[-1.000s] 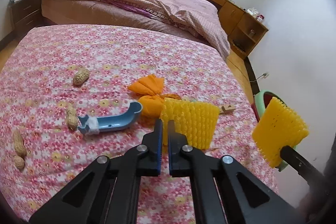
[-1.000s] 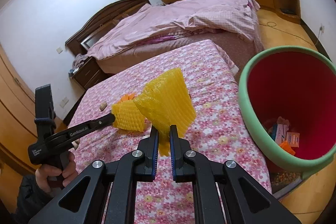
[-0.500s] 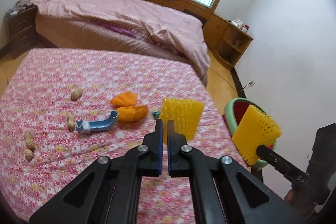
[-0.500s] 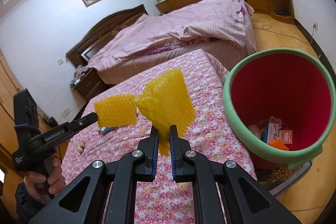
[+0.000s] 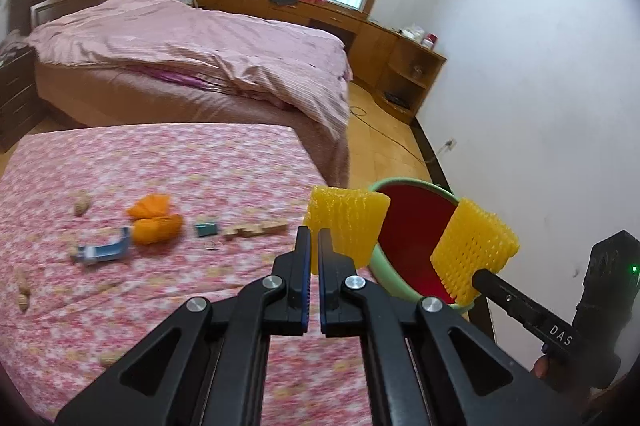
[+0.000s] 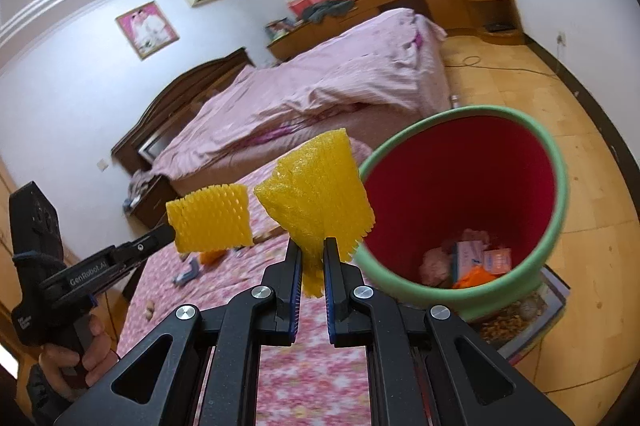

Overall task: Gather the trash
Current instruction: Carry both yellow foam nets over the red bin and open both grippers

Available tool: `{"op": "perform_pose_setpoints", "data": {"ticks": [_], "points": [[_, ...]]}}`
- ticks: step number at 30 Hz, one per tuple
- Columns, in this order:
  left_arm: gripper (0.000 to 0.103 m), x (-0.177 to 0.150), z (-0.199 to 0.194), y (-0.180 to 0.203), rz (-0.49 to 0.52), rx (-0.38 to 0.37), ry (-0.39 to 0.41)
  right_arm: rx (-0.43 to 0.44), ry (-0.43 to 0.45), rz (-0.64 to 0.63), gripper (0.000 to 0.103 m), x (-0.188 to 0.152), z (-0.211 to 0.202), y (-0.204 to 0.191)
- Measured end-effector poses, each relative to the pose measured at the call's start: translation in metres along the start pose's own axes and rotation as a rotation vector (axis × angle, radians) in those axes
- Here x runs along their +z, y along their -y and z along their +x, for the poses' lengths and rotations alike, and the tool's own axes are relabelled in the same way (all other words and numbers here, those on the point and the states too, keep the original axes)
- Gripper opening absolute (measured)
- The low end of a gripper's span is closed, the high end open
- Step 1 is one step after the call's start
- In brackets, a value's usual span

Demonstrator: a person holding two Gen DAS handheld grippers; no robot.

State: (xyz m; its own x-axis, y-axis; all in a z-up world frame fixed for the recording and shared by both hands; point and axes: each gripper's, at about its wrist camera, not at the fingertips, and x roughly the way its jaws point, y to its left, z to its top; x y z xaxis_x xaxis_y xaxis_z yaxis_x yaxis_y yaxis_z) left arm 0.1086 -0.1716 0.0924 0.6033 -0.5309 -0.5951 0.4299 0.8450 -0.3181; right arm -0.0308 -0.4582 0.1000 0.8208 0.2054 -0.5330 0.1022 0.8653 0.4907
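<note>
Both tongs pinch 1 yellow foam net each; the right tongs [image 6: 312, 258] hold theirs [image 6: 316, 194] just left of the bin [image 6: 556, 194], nearer than the left tongs' [image 5: 314, 250] net [image 5: 346, 222].

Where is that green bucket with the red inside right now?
The green bucket stands on the floor off the flowered table's right edge, right of the yellow foam net in the right gripper; rubbish lies inside it.

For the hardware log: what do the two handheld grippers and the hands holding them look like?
Both grippers, left and right, are matte black with triangular cut-out linkages, silver pivot bolts and blue-lined fingers. White lettering marks their bodies; one handle shows a green light. A bare hand grips a handle.
</note>
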Motion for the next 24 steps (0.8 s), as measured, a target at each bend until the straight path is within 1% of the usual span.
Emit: {"op": "perform_pose_setpoints", "data": {"ticks": [5, 12, 20, 24], "points": [[0.001, -0.004, 0.03, 0.035, 0.046, -0.025, -0.051, -0.036, 0.02, 0.048, 0.01, 0.003, -0.009, 0.03], [0.001, -0.012, 0.068, 0.07, 0.097, -0.052, -0.114, -0.076, 0.023, 0.11, 0.01, 0.006, -0.009, 0.063], [0.001, -0.022, 0.1, 0.086, 0.13, -0.063, -0.173, -0.111, 0.005, 0.15, 0.013, 0.005, -0.003, 0.085], [0.001, -0.024, 0.105, 0.088, 0.142, -0.079, -0.179, -0.12, -0.006, 0.175, 0.014, 0.004, 0.0, 0.095]]}}
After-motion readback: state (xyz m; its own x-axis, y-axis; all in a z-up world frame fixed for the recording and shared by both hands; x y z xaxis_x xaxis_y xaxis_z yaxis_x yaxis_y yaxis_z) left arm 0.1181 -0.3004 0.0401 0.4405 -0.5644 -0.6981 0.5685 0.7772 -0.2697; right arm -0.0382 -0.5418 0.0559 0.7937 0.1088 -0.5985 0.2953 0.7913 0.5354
